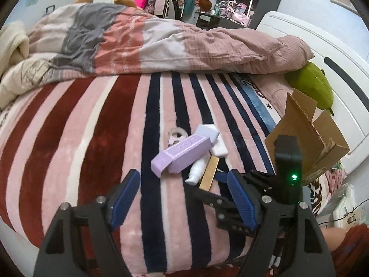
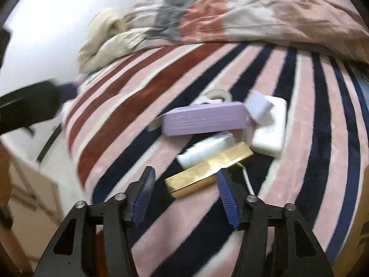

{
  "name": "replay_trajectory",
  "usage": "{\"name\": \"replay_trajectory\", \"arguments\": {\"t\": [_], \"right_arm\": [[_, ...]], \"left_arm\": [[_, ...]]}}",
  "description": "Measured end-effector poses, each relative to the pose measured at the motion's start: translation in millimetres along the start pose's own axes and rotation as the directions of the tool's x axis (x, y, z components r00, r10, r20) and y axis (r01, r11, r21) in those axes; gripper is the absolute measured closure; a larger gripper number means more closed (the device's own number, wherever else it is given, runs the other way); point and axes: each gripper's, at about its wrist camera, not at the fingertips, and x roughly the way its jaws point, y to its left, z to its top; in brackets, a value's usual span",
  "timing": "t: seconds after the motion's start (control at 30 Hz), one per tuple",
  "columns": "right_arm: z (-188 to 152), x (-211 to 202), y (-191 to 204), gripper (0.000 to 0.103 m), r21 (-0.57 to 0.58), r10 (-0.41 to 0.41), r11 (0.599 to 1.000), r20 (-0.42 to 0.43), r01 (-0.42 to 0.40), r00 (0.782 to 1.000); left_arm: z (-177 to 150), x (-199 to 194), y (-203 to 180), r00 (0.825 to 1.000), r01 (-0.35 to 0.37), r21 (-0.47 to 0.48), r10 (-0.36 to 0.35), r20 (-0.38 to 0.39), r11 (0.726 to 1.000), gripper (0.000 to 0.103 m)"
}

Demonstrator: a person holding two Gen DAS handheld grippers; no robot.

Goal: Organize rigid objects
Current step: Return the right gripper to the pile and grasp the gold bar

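A small pile of rigid items lies on the striped blanket: a lilac box [image 1: 181, 153] [image 2: 204, 121], a white bottle [image 1: 197, 169] [image 2: 206, 150], a gold bar-shaped box [image 1: 209, 173] [image 2: 208, 170], a white power bank [image 1: 219, 146] [image 2: 269, 130] and a pale tape holder [image 1: 176, 135] [image 2: 215, 97]. My left gripper [image 1: 184, 184] is open and empty, just short of the pile. My right gripper [image 2: 185, 179] is open, its blue pads on either side of the gold box's near end, not closed on it. The right gripper's body also shows in the left wrist view [image 1: 244, 191].
An open cardboard box [image 1: 309, 136] stands at the blanket's right edge. A rumpled duvet [image 1: 161, 43] lies across the far side of the bed. A green plush [image 1: 313, 85] rests by the white headboard [image 1: 322, 53]. The bed's left edge drops to the floor [image 2: 34, 184].
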Motion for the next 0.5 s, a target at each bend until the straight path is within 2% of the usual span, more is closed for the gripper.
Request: {"name": "replay_trajectory", "arguments": {"t": [0.1, 0.13, 0.23, 0.37, 0.4, 0.43, 0.5], "right_arm": [[-8.4, 1.3, -8.2, 0.050, 0.017, -0.008, 1.000, -0.006, 0.008, 1.000], [-6.6, -1.2, -7.0, 0.058, -0.002, -0.018, 1.000, -0.012, 0.018, 1.000], [-5.3, -14.5, -1.8, 0.067, -0.054, -0.050, 0.997, -0.037, 0.048, 0.998], [-3.6, -30.5, -6.5, 0.069, -0.138, -0.179, 0.976, -0.068, 0.168, 0.982], [-3.9, -32.8, -9.9, 0.068, -0.132, -0.181, 0.976, -0.075, 0.171, 0.981], [-3.8, -35.5, -15.7, 0.068, -0.097, -0.151, 0.985, -0.076, 0.143, 0.986], [-1.4, -35.7, -23.5, 0.068, -0.011, -0.048, 0.999, -0.071, 0.047, 0.996]], "left_arm": [[-6.0, -2.3, 2.0, 1.000, -0.012, 0.006, 0.012, 0.001, 1.000, 0.028], [-8.3, -3.1, 3.7, 1.000, -0.010, 0.000, 0.010, 0.002, 1.000, 0.028], [-13.2, -4.1, 6.8, 1.000, 0.010, -0.015, -0.010, -0.002, 1.000, 0.028], [-14.5, -3.7, 6.8, 1.000, 0.018, -0.014, -0.018, 0.000, 1.000, 0.028], [-14.4, -3.9, 6.8, 1.000, 0.024, -0.017, -0.024, 0.001, 1.000, 0.028], [-14.2, -3.9, 6.6, 1.000, 0.030, -0.020, -0.030, 0.002, 0.999, 0.028], [-13.5, -3.5, 6.6, 0.999, 0.037, -0.026, -0.037, 0.001, 0.999, 0.027]]}}
